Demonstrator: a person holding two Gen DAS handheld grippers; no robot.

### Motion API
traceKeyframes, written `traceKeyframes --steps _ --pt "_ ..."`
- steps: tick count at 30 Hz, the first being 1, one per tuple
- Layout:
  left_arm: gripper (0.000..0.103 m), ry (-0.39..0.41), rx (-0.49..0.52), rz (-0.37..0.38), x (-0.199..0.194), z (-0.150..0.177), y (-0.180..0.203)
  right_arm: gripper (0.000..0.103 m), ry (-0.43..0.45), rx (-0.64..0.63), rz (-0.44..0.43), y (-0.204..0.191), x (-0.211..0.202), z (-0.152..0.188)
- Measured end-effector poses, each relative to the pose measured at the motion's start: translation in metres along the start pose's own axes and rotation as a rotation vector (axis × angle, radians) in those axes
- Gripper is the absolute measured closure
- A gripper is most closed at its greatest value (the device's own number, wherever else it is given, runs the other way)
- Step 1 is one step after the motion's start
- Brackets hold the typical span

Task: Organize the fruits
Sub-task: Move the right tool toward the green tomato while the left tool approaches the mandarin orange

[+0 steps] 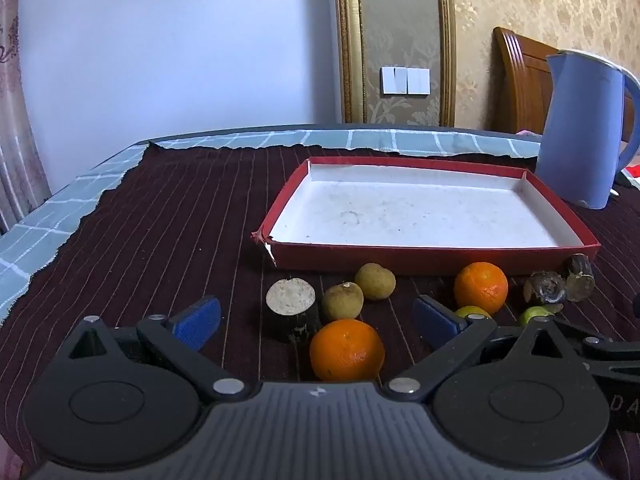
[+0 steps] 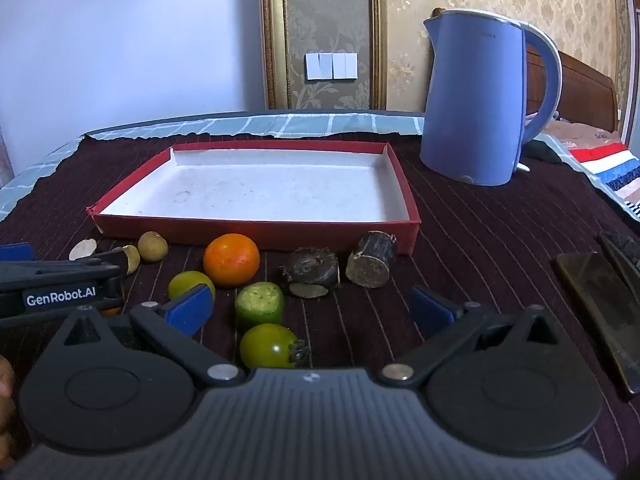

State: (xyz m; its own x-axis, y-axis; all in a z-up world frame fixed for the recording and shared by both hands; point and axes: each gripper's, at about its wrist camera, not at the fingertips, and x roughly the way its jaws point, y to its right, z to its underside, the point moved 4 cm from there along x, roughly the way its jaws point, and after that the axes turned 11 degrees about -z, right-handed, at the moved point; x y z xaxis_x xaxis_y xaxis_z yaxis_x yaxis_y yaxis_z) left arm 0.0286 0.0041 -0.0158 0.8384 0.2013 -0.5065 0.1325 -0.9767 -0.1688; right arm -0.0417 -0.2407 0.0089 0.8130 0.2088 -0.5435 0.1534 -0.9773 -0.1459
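My left gripper (image 2: pixel 60 280) hid half a longan (image 2: pixel 132 258); the kettle's (image 1: pixel 584 132) handle ran off the right edge.

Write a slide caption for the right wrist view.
Open right gripper above a green tomato; empty red tray behind the fruit.

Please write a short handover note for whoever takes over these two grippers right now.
Left gripper: open, holding nothing, over the near orange.
Right gripper: open, holding nothing, over the green tomato and the cut green piece.
The red tray has nothing in it.
All the fruit lies on the dark cloth in front of the tray: second orange, two brown round fruits, dark cane pieces.
Blue kettle stands beyond the tray's right corner.
Done: nothing yet.
Left: move every fruit into the tray.
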Motion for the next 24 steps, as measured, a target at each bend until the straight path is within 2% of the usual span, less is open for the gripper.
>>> traceKeyframes --steps 15,20,24 --pt "0.0 0.009 0.03 0.017 -0.006 0.011 -0.003 0.0 -0.009 0.009 -0.015 0.002 -0.003 0.003" --pt "0.0 -0.011 0.012 0.075 -0.008 0.017 -0.013 0.0 0.004 0.001 -0.019 0.005 -0.008 0.006" --pt "0.0 -0.028 -0.004 0.108 -0.009 0.021 -0.019 0.0 0.023 0.007 -0.081 0.007 -0.015 0.011"
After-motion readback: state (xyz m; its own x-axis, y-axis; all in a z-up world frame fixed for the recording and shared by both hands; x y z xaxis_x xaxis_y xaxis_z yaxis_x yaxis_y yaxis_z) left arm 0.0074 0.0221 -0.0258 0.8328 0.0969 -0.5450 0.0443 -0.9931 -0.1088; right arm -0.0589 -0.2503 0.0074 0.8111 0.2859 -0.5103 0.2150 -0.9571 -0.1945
